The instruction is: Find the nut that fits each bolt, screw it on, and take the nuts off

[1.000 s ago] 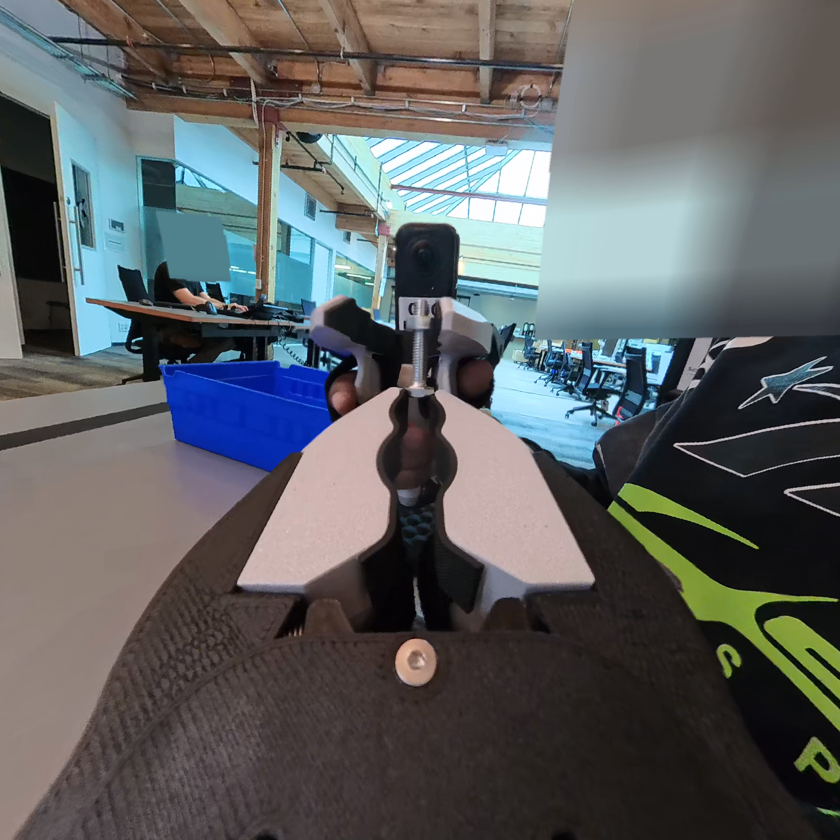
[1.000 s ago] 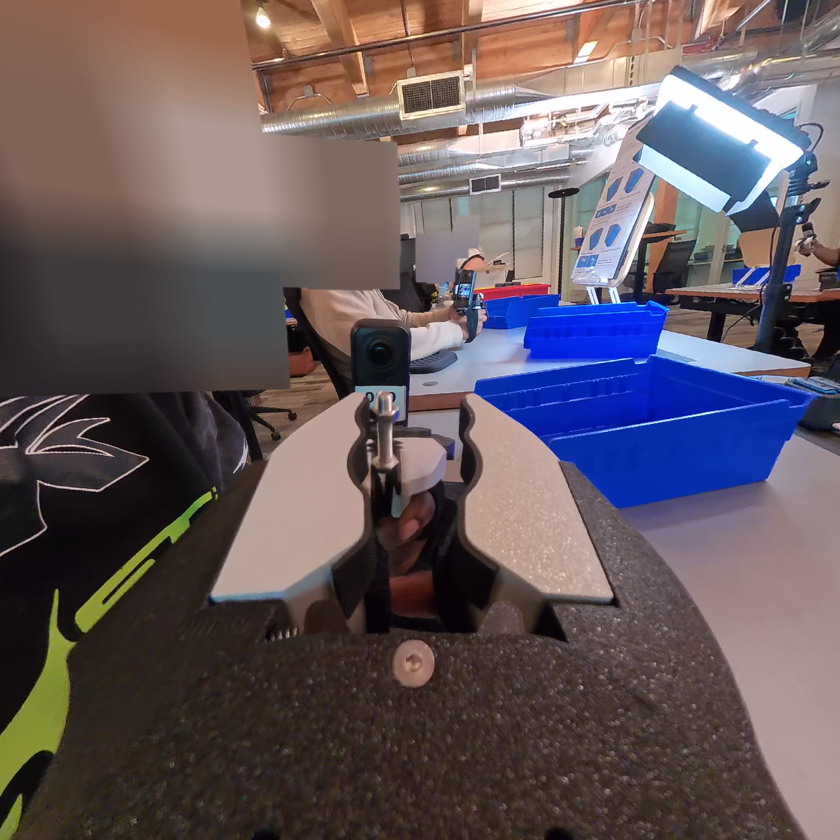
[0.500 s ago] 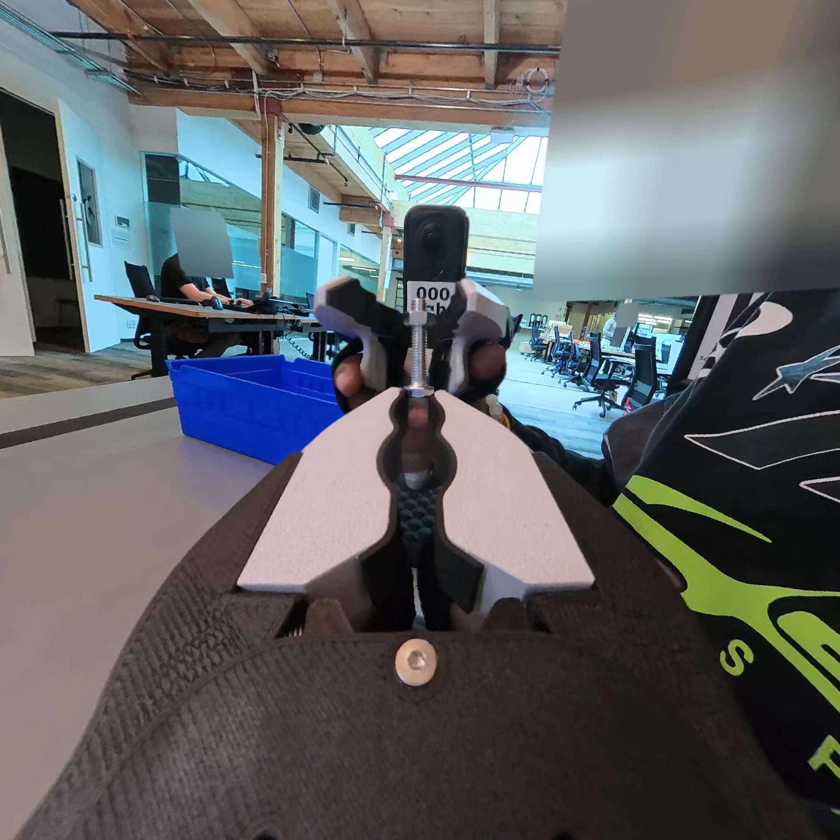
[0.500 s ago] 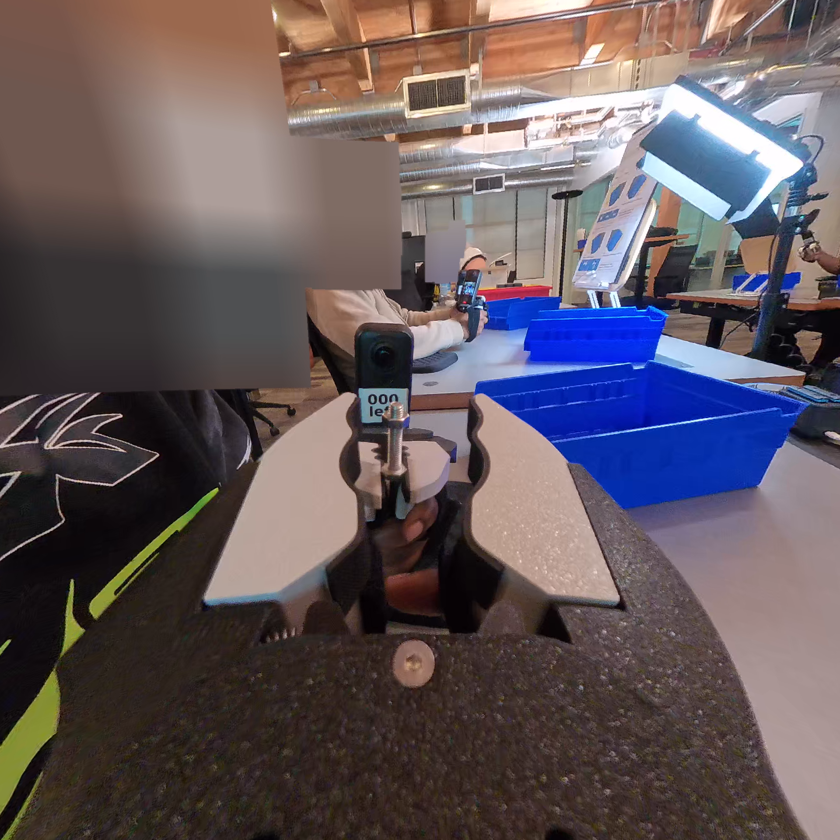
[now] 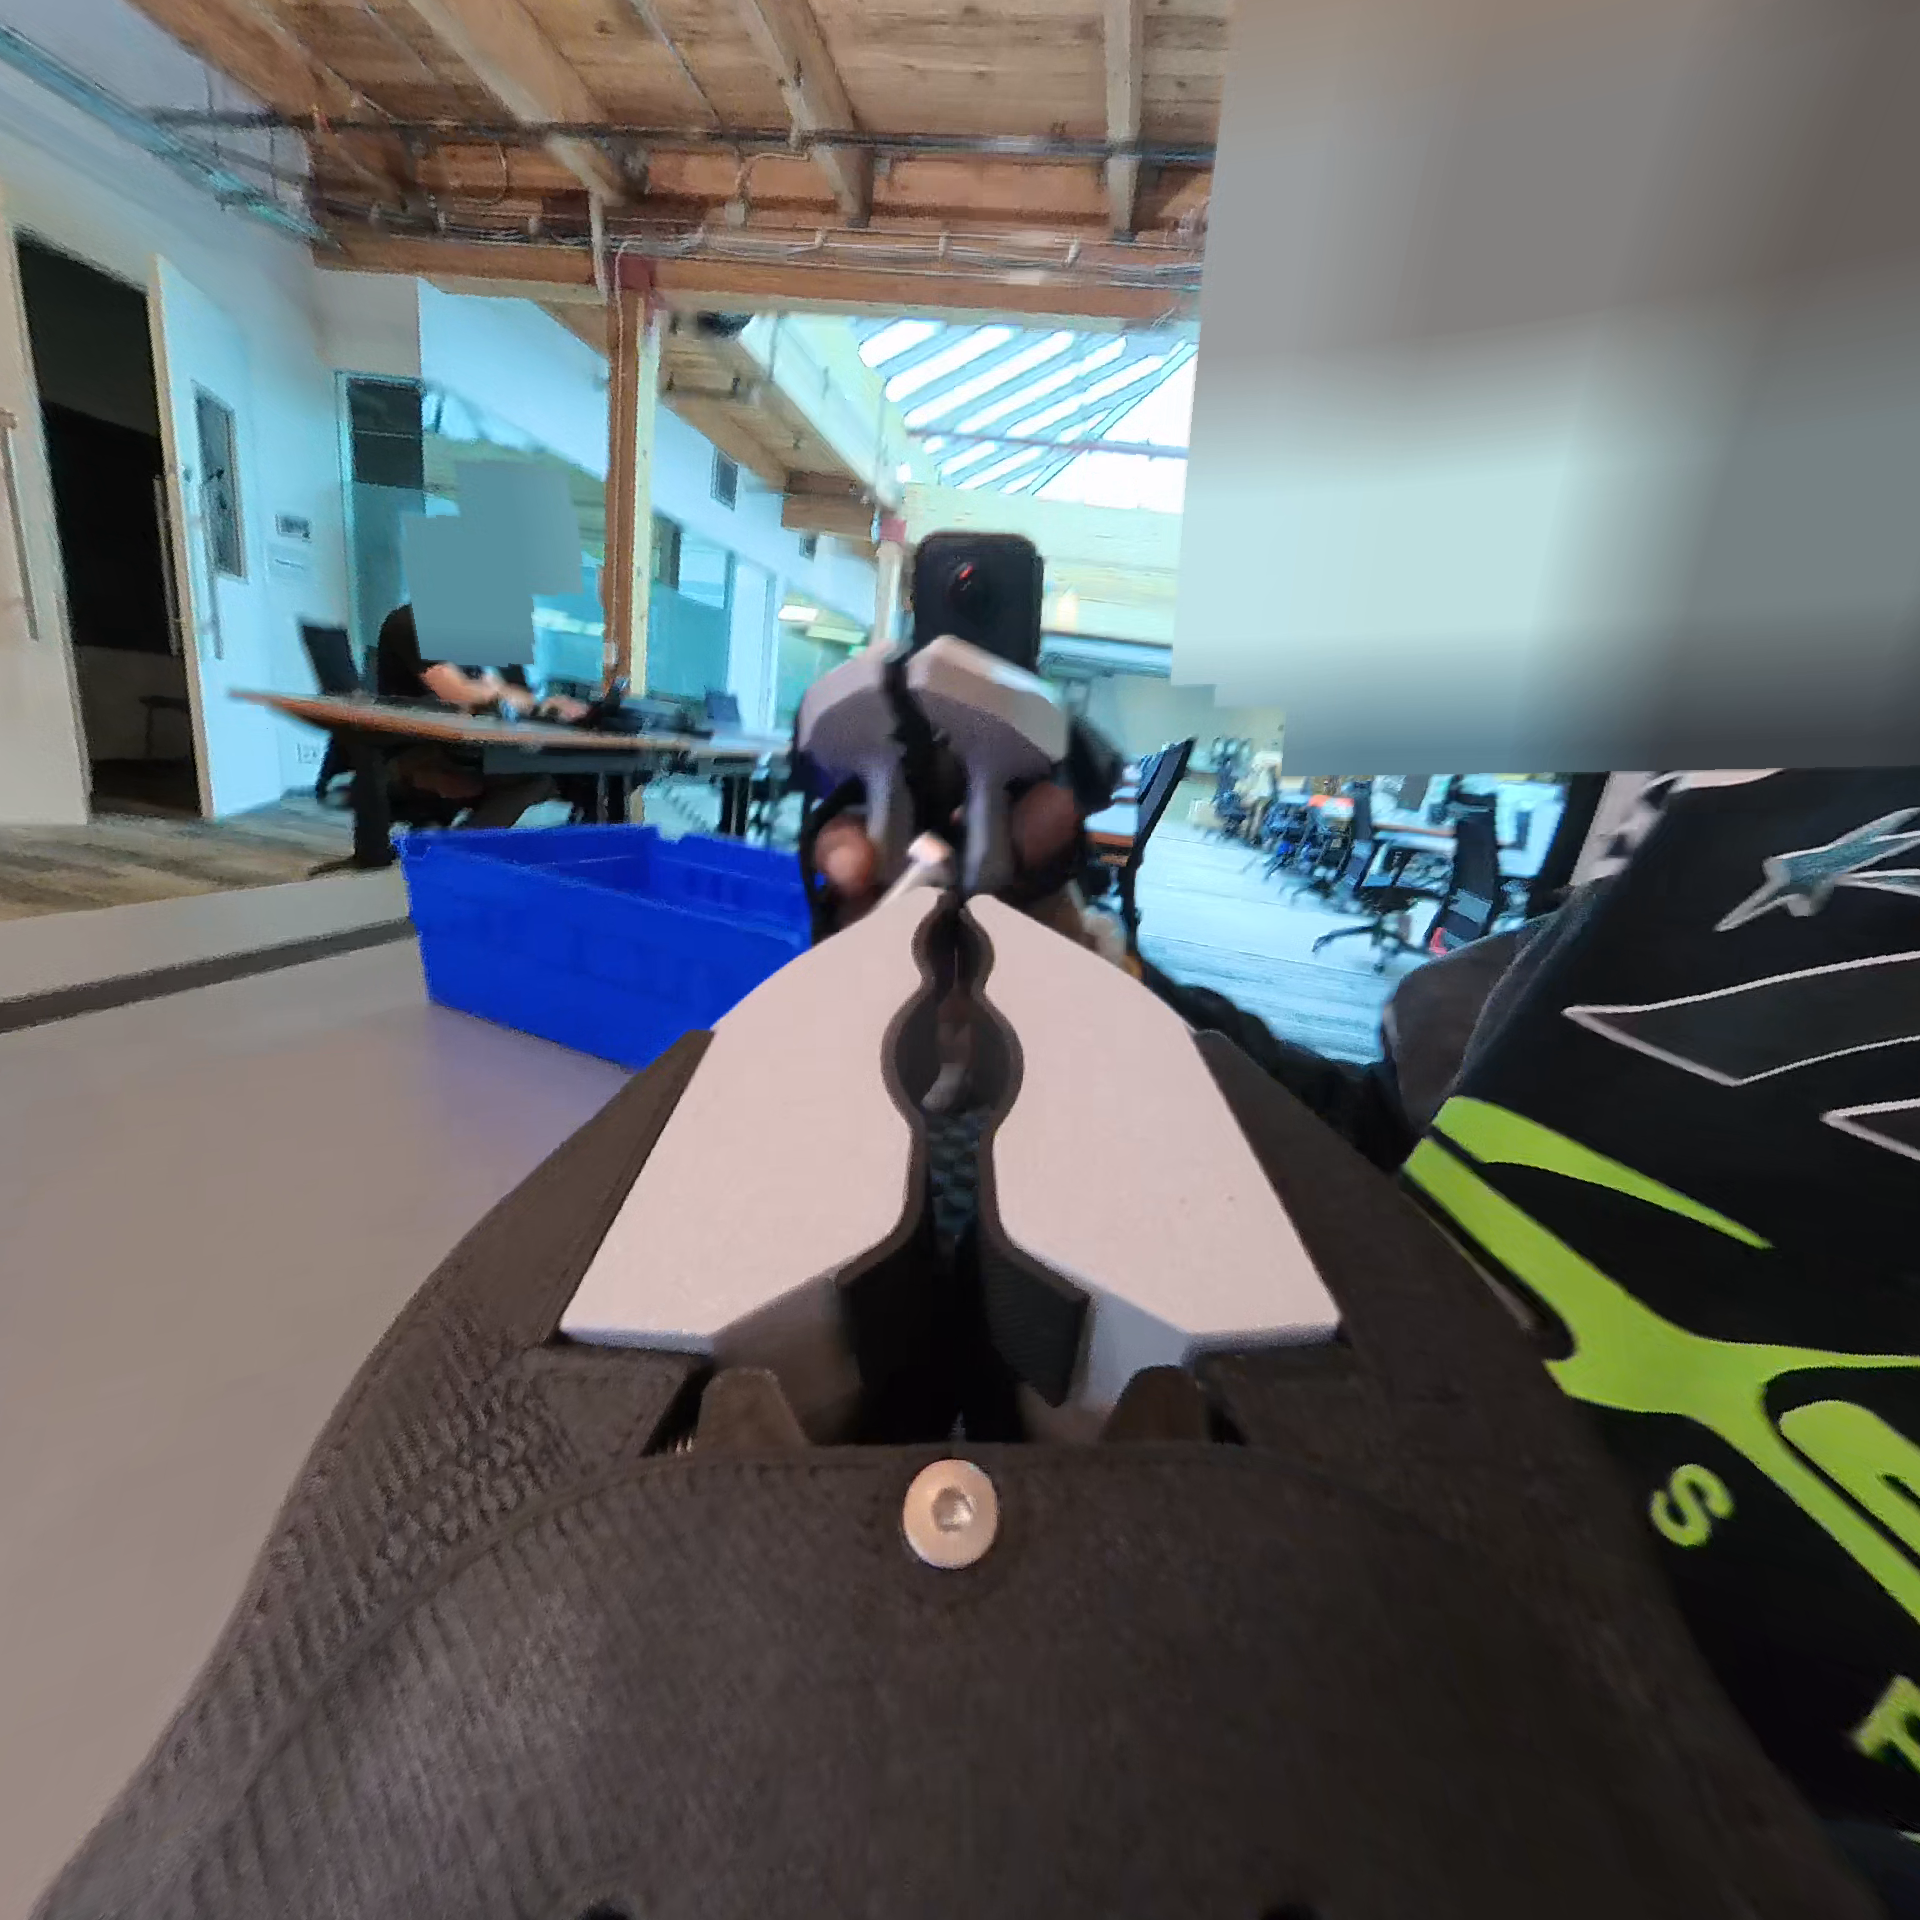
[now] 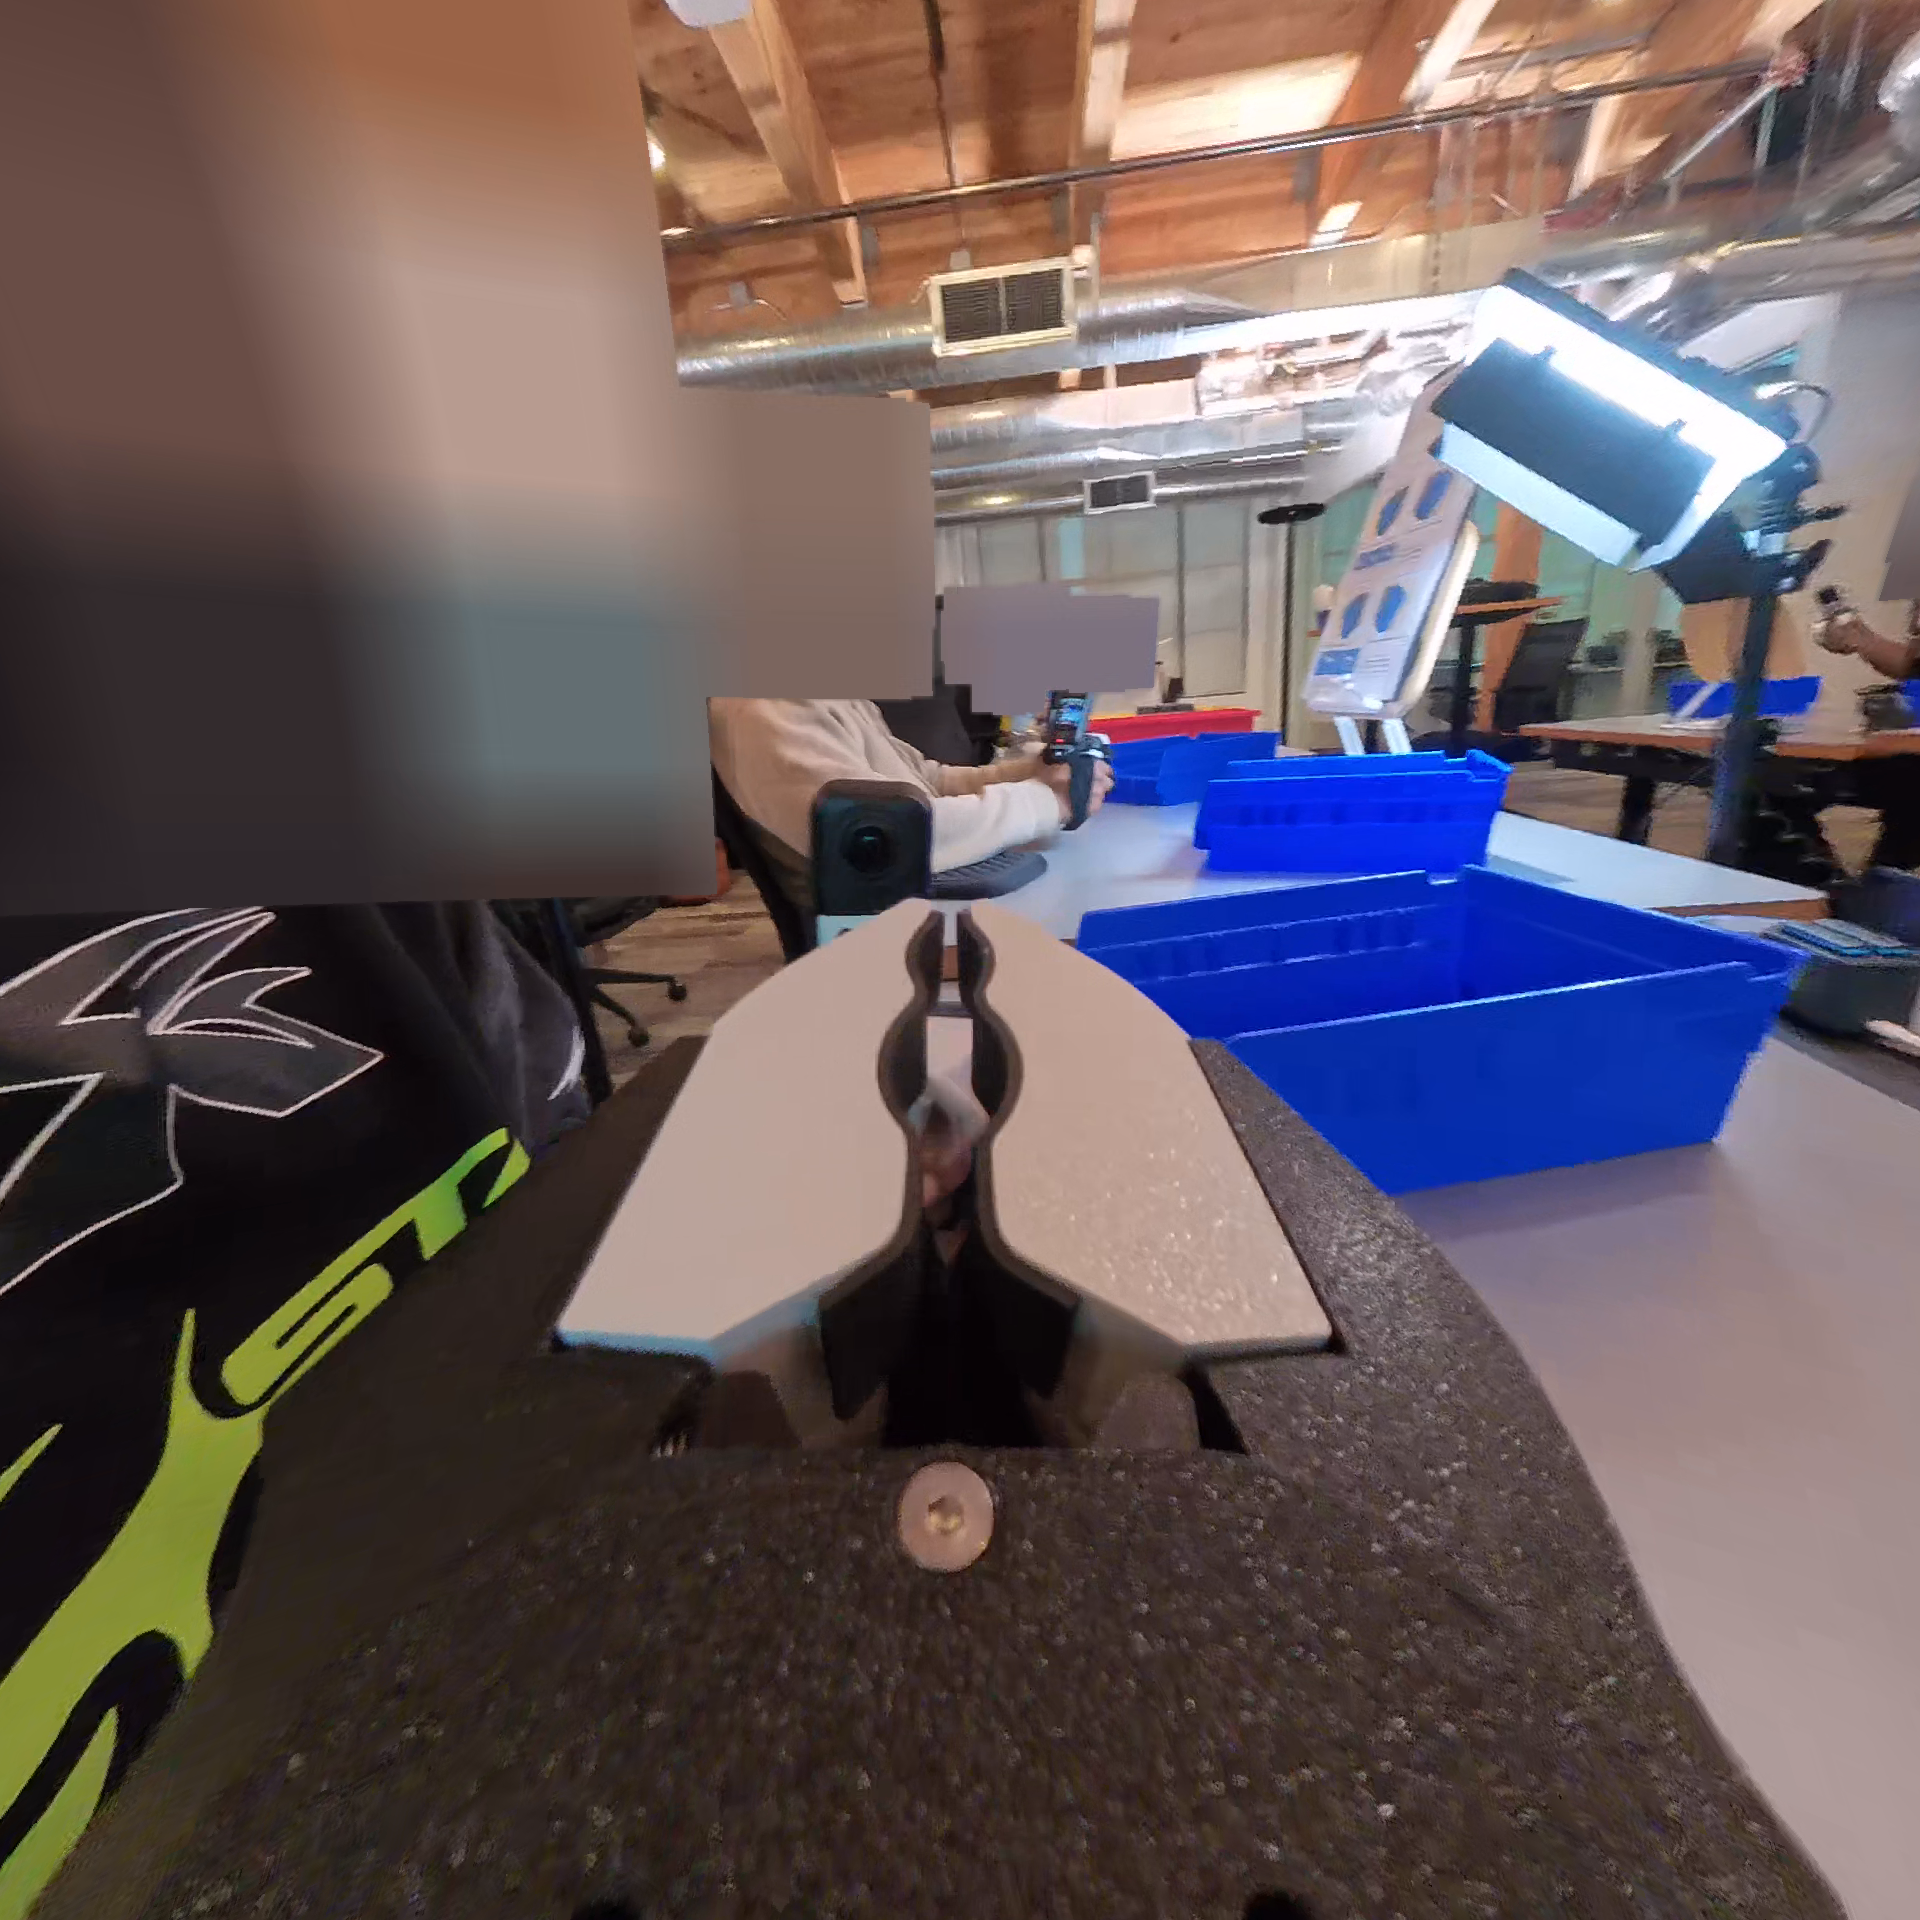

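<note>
Pinching the bolt (image 6: 940, 1117) with my right fingers (image 6: 1091, 1091); they're closing tight on that silvery bit down in the narrow part between them. My left fingers (image 5: 810, 1091) are sitting fully closed, tips touching; both pairs are hovering tip to tip over the grey worktop (image 5: 208, 1195); a blue bin (image 5: 582, 925) is sitting farther back.

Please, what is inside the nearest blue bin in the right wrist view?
Only the upper inner walls of the blue bin show, ribbed and bare. Its front wall covers the floor, so anything lying inside cannot be seen.
</note>
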Available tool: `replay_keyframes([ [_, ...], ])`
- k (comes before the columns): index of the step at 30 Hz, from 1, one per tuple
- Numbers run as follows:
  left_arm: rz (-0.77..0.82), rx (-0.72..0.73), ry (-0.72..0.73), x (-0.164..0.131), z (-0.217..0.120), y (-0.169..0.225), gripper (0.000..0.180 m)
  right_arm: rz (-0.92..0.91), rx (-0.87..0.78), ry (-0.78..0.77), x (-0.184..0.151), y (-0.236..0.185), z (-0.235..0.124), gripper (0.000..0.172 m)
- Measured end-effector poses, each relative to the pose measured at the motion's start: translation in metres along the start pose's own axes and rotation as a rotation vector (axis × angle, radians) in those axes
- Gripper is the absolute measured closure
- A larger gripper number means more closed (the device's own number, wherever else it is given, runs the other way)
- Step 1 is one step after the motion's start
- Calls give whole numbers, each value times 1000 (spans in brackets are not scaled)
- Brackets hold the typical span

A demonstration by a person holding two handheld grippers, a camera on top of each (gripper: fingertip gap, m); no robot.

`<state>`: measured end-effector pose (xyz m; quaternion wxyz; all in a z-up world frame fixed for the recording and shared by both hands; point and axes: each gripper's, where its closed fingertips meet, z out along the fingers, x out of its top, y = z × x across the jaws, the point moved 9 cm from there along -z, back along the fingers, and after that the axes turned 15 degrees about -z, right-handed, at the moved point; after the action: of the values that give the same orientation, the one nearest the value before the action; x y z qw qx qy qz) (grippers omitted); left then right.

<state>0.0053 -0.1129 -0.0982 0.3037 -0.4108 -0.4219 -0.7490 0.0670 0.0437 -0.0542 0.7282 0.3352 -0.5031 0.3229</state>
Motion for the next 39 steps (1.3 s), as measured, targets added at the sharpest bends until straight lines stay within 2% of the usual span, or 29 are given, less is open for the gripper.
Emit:
replay_keyframes([
  [3, -25, 143, -81, -6, -3, -16, 180, 43, -4, -113, -20, 6, 1, 167],
  [5, -55, 206, -143, -10, -6, -18, 180, 145, 5, -233, -45, 13, -5, 165],
  [7, -27, 260, -204, -16, -10, -17, 180, 261, 5, -284, -57, 18, -13, 162],
  [9, -9, 299, -212, -19, -14, -17, 180, 284, 2, -303, -55, 20, -17, 158],
  [14, 27, 357, -214, -19, -13, -20, 179, 188, -101, -291, -44, 25, -25, 155],
  [19, 55, 362, -218, -18, -15, -17, 165, 98, -76, -358, -31, 14, -38, 143],
  [23, 106, 366, -268, -18, -19, -13, 158, -64, 86, -580, -21, -20, -62, 139],
  [28, 82, 360, -325, -19, -23, -5, 151, -144, 286, -1058, -36, -56, -80, 144],
  [34, 52, 344, -304, -24, -23, 1, 149, -233, 446, -1278, -54, -67, -61, 154],
  [39, 43, 329, -297, -25, -22, 3, 149, -234, 559, -1374, -69, -67, -54, 154],
])
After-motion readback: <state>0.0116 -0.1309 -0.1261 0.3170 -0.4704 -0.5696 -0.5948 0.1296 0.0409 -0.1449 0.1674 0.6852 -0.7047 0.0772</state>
